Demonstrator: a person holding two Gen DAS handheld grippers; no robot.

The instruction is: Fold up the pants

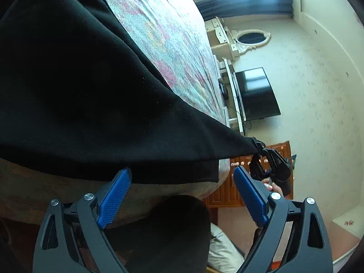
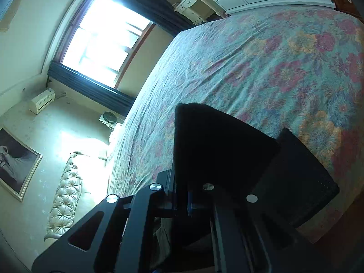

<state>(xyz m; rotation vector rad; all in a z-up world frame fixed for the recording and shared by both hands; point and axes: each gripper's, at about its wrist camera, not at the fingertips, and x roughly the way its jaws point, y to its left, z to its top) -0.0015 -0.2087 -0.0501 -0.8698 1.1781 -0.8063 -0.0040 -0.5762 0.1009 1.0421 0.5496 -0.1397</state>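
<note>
The black pants [image 1: 86, 104] lie spread over the near part of a bed with a floral cover [image 1: 163, 36]. My left gripper [image 1: 182, 195] is open, its blue pads [image 1: 115, 200] just below the pants' near edge, holding nothing. My right gripper [image 1: 259, 150] shows in the left wrist view, shut on a corner of the pants and pulling it taut off the bed's edge. In the right wrist view the black fabric [image 2: 218, 141] rises from between the closed fingers and hides them, above the floral cover [image 2: 273, 63].
A black TV [image 1: 257, 93] on a white stand, an oval mirror [image 1: 251, 37] and a wooden dresser [image 1: 229, 193] stand beyond the bed. A bright window [image 2: 102, 41], a tufted headboard [image 2: 66, 193] and a framed picture [image 2: 16, 161] show in the right wrist view.
</note>
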